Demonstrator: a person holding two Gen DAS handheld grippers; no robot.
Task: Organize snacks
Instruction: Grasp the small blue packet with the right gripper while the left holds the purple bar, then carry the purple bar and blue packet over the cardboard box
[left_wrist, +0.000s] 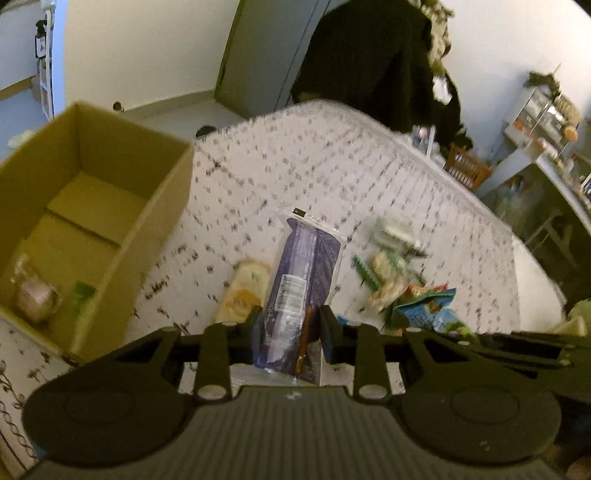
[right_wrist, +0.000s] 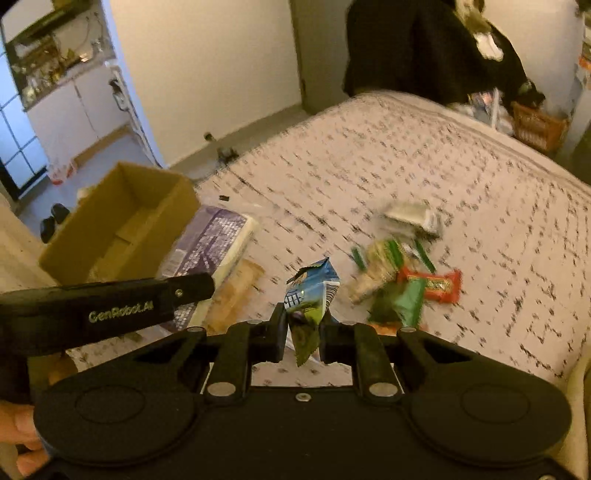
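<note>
Several loose snacks (right_wrist: 402, 280) beside cardboard box (right_wrist: 122, 218)

A bed (right_wrist: 406, 155) with a pale, dark-flecked cover fills the middle of both views. At its left edge sits an open cardboard box (left_wrist: 110, 206). Lower centre lies a tan flat packet (left_wrist: 243, 291), and to the right a loose heap of snack wrappers (right_wrist: 402, 273) (green, orange-red, a white one at the top), all blurred.

One cardboard box (left_wrist: 110, 206); two hand-held grippers (left_wrist: 290, 328) (right_wrist: 303, 328).
</note>
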